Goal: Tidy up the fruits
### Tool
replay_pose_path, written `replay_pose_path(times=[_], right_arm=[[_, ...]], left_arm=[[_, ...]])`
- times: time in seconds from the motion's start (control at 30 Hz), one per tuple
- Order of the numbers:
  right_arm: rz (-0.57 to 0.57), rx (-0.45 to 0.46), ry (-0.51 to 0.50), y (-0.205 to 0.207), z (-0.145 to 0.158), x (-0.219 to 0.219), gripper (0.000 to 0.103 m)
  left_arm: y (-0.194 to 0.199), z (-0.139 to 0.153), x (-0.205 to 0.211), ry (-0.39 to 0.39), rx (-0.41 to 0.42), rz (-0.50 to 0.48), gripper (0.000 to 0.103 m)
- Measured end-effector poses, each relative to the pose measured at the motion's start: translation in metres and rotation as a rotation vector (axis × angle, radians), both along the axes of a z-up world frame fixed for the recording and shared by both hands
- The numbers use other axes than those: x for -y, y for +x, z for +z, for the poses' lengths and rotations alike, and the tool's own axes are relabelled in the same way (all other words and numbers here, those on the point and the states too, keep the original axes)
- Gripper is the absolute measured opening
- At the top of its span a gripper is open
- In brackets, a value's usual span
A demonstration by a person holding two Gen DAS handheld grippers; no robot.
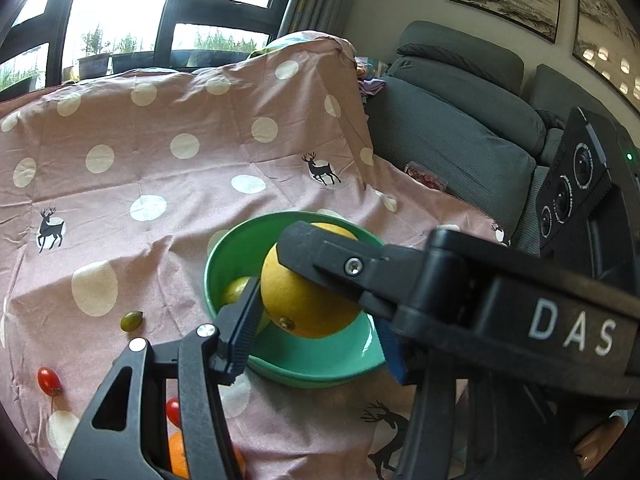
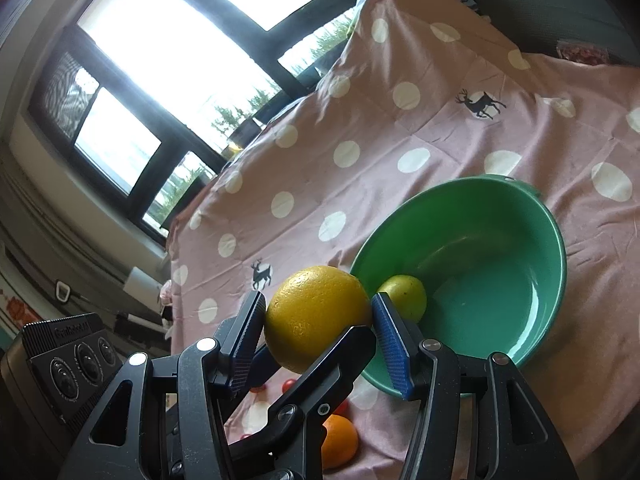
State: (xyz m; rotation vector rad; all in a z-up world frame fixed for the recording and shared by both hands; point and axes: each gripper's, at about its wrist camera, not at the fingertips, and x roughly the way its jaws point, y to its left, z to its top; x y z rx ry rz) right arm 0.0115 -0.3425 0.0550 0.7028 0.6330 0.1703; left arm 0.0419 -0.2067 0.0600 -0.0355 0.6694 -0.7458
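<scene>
A large yellow citrus fruit (image 1: pixel 308 300) (image 2: pixel 316 312) hangs just above the near rim of a green bowl (image 1: pixel 320 360) (image 2: pixel 500 248). My left gripper (image 1: pixel 320 312) is shut on it, black pad on the left and blue pad on the right. My right gripper (image 2: pixel 318 308) is shut on the same fruit from both sides. One right finger (image 1: pixel 320 256) crosses over the fruit in the left wrist view. One left finger (image 2: pixel 328 364) lies under it in the right wrist view. A smaller yellow-green fruit (image 1: pixel 236 290) (image 2: pixel 404 296) lies inside the bowl.
A pink dotted cloth (image 1: pixel 160 180) (image 2: pixel 400 140) covers the table. On it lie a small green fruit (image 1: pixel 131 320), two cherry tomatoes (image 1: pixel 49 380) (image 1: pixel 173 410) and an orange (image 1: pixel 178 456) (image 2: pixel 339 440). A grey sofa (image 1: pixel 460 128) stands at the right, with windows behind.
</scene>
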Motion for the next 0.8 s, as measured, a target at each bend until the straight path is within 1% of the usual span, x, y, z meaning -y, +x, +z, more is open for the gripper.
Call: replay_pose_path(times=[0.23,0.5,0.8], right_arm=[[-0.039,-0.022,0.016,0.000,-0.008,0.015,0.058],[-0.085,-0.060,0.026,0.000,-0.019,0.034,0.058],[-0.125,-0.108,0.016,0.002,-0.029,0.045,0.058]], left_arm=[[0.004,-0.006,0.018,0.016,-0.020,-0.041,0.053],[0.011,-0.017,0.039,0.022,-0.060,-0.085,0.053],[0.018,-0.029,0.049,0.002,-0.105,-0.113,0.053]])
